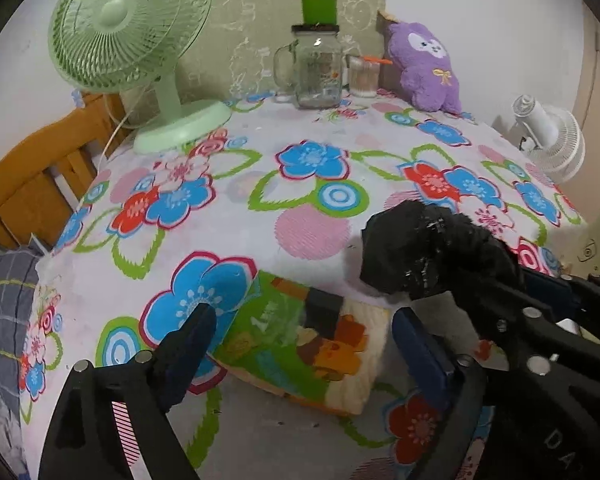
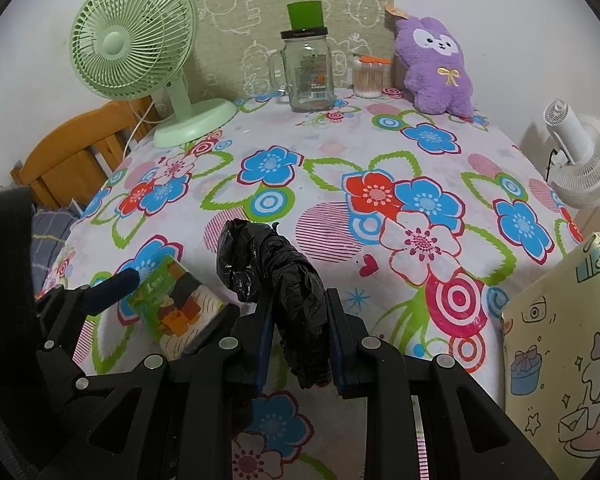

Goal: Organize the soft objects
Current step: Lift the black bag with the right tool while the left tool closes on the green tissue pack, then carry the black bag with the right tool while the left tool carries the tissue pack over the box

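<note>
A colourful soft tissue pack (image 1: 300, 348) lies on the flowered tablecloth (image 1: 308, 216) near its front edge. My left gripper (image 1: 305, 314) stands open around the pack, one finger on each side, and the pads do not press on it. To its right, a crumpled roll of black plastic bag (image 2: 284, 280) sticks up and forward from my right gripper (image 2: 299, 296), which is shut on it. The black bag (image 1: 420, 248) hangs just above the cloth beside the pack. From the right wrist, the left gripper (image 2: 168, 304) and the pack (image 2: 176, 308) show at lower left.
At the back stand a green desk fan (image 1: 132, 40), a glass jar with a green lid (image 1: 318, 68), a cup of cotton swabs (image 1: 364, 76) and a purple plush toy (image 1: 428, 68). A wooden chair (image 1: 32, 184) is left, a white fan (image 2: 580, 152) right, a cream patterned pack (image 2: 560, 360) near right.
</note>
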### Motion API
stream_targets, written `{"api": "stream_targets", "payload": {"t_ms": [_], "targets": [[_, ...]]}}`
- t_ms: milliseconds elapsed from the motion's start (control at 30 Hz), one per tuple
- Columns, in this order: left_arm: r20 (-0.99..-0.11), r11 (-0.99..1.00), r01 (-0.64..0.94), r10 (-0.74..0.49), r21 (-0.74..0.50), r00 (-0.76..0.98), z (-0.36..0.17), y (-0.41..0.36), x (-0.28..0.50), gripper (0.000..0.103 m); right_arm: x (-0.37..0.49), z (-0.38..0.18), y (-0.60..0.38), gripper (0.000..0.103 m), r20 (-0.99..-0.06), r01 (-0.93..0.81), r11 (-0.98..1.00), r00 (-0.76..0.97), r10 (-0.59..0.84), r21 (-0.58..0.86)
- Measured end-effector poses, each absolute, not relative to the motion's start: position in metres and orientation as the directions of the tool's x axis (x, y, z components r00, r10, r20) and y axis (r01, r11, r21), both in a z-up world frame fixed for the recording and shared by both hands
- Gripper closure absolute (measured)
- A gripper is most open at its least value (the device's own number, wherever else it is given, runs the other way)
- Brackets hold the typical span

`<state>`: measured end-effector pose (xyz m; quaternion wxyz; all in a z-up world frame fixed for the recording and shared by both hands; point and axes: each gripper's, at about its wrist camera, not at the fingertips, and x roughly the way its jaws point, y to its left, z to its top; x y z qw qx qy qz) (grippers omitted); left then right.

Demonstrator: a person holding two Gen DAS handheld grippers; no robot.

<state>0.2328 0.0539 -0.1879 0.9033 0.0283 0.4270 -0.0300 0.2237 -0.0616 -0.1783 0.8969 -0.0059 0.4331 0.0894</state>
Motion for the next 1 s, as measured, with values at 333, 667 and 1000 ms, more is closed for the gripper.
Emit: {"api": "stream_targets", "payload": {"t_ms": [333, 667, 1000], "targets": [[-0.799, 0.997, 0.076, -0.062, -0.020, 0.598, -0.194, 0.059, 0.237, 0.023, 0.231, -0.186, -0.057, 0.076, -0.794, -0.164, 0.984, 0.589, 0.152, 0.067], [-0.788, 0.994, 0.106, -0.080, -0.019, 0.610, -0.182, 0.051, 0.219, 0.026, 0.221, -0.180, -0.056, 0.076, -0.786, -0.180, 0.982, 0.597, 0.160, 0.063], [-0.740, 0.995, 0.100, -0.059, 0.012, 0.670, -0.154, 0.040, 0.192, 0.026, 0.199, -0.155, -0.061, 0.075, -0.753, -0.196, 0.979, 0.637, 0.164, 0.047]]}}
